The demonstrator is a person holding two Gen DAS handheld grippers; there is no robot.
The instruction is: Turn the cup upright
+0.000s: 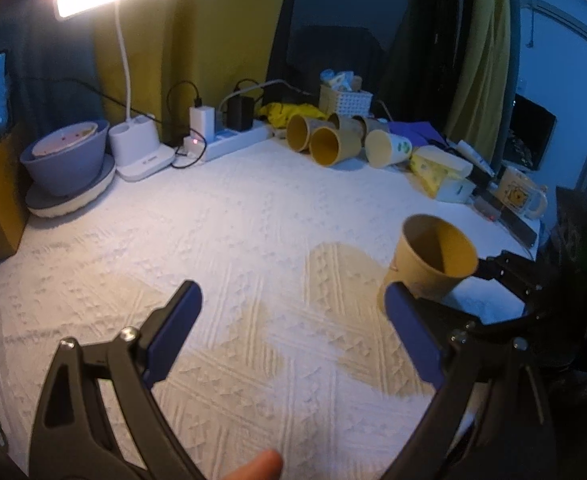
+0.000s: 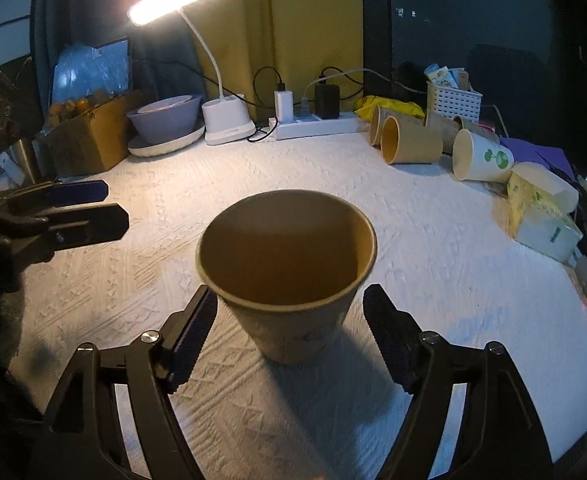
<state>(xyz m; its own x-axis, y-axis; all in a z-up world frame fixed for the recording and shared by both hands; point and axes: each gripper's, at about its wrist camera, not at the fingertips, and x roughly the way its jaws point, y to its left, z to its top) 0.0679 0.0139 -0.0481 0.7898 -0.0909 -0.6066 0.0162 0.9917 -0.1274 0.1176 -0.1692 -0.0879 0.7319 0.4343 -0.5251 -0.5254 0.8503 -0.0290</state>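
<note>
A brown paper cup [image 2: 289,268] stands upright on the white textured cloth [image 2: 433,248], mouth up. My right gripper [image 2: 289,334] is open, its fingers on either side of the cup with small gaps and no contact. In the left wrist view the same cup [image 1: 429,260] stands at the right, with the right gripper's fingers [image 1: 505,276] behind it. My left gripper [image 1: 293,316] is open and empty over the cloth, left of the cup. It shows at the left edge of the right wrist view [image 2: 85,216].
Several paper cups [image 2: 413,140] lie on their sides at the back right, by a white basket [image 2: 453,102] and tissue packs [image 2: 541,204]. A desk lamp [image 2: 225,120], power strip [image 2: 317,126], bowl on a plate [image 2: 165,120] and cardboard box [image 2: 89,136] line the back. A mug [image 1: 521,196] stands at the right.
</note>
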